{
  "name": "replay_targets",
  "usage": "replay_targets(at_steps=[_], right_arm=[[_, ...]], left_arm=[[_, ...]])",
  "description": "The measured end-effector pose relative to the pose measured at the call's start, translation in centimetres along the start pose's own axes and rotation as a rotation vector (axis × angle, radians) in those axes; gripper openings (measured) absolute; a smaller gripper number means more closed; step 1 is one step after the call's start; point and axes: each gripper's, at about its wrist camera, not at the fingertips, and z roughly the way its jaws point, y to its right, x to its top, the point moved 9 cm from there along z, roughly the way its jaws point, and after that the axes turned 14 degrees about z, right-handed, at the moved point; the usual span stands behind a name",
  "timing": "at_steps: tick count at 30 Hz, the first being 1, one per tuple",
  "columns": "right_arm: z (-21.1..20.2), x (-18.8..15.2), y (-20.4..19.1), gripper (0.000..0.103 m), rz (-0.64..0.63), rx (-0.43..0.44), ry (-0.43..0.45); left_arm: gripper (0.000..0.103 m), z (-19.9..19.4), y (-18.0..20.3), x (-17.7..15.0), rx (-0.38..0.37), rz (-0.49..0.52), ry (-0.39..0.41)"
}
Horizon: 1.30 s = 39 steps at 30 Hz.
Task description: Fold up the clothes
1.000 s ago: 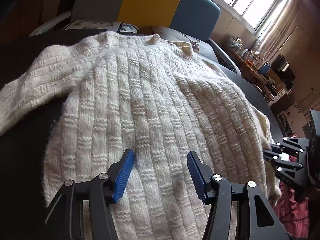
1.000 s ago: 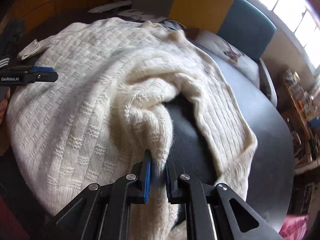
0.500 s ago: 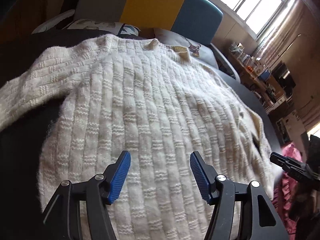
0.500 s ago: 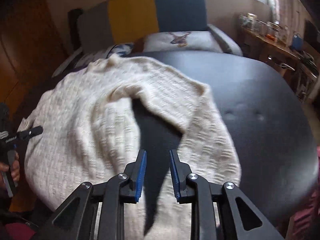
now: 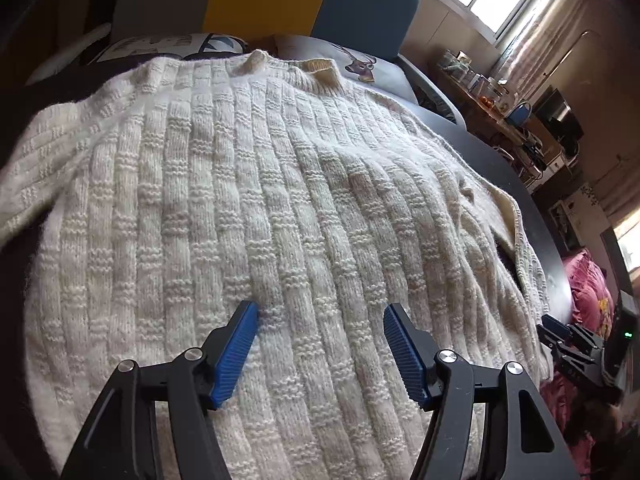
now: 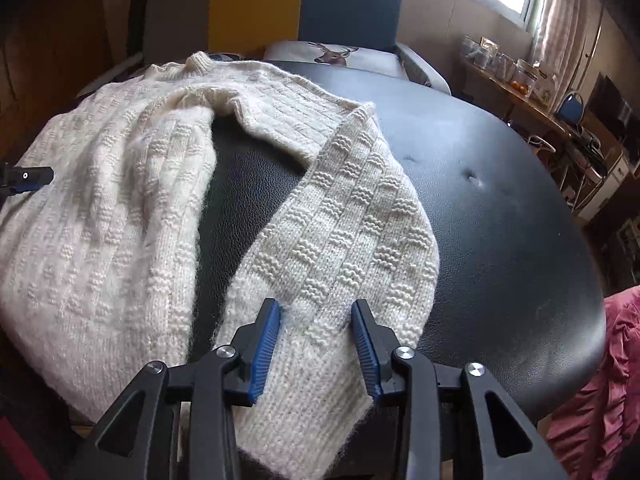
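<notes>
A cream knitted sweater (image 5: 248, 208) lies spread flat on a round black padded table (image 6: 500, 208). My left gripper (image 5: 320, 344) is open and empty, hovering over the sweater's lower body. My right gripper (image 6: 316, 340) is open, its jaws either side of the right sleeve (image 6: 336, 240), which lies along the table, bent away from the body with bare black table between. The sweater's collar (image 6: 200, 62) points to the far side. The right gripper also shows in the left wrist view (image 5: 568, 344) at the table's right edge.
A grey, yellow and blue sofa (image 6: 280, 4) with a deer-print cushion (image 6: 332, 54) stands behind the table. A cluttered side table (image 6: 532, 88) is at the right under a window. Pink cloth (image 6: 608, 380) lies low at the right.
My right gripper let go of the sleeve, which now lies flat, and opened wide over it. My left gripper stayed open over the sweater body.
</notes>
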Motion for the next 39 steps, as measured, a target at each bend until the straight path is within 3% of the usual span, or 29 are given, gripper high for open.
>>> replay_targets(at_steps=[6,11,14,16,23,25,29,31,33,36,39], right_arm=[[-0.1,0.0,0.1,0.039,-0.007,0.005,-0.014],[-0.3,-0.2,-0.9,0.012,-0.052,-0.03,-0.009],[-0.9,0.6,-0.4,0.008,-0.027,-0.022,-0.017],[-2.5,2.4,0.8,0.008,-0.013,-0.04,0.031],[-12.6,12.7,11.7,0.004,0.327,-0.049,0.309],[-10.5,13.8,16.3,0.004,0.486,-0.028,0.256],[-5.1,11.8,23.2,0.013,0.8,0.06,0.146],[-4.8,10.9,23.4,0.013,0.828,0.076,0.155],[-5.1,10.7,22.2,0.013,0.794,0.107,0.173],[-5.2,11.4,17.9,0.022,0.641,0.125,0.168],[-3.2,11.4,14.0,0.022,0.486,0.083,0.108]], left_arm=[[0.071,0.1,0.1,-0.1,-0.008,-0.002,0.011],[0.074,0.3,0.5,-0.2,0.009,0.025,0.01],[0.075,0.3,0.5,-0.3,0.01,0.033,0.011],[0.075,0.3,0.5,-0.3,0.008,0.035,0.01],[0.076,0.4,0.6,-0.3,0.007,0.033,0.005],[0.079,0.4,0.6,-0.2,0.008,0.029,0.004],[0.081,0.7,0.9,-0.2,0.024,0.053,-0.003],[0.081,0.7,1.0,-0.3,0.031,0.067,-0.009],[0.081,0.8,1.0,-0.2,0.033,0.072,-0.016],[0.081,0.7,0.9,0.0,0.031,0.052,-0.023],[0.076,-0.2,1.7,1.9,-0.035,0.025,-0.007]])
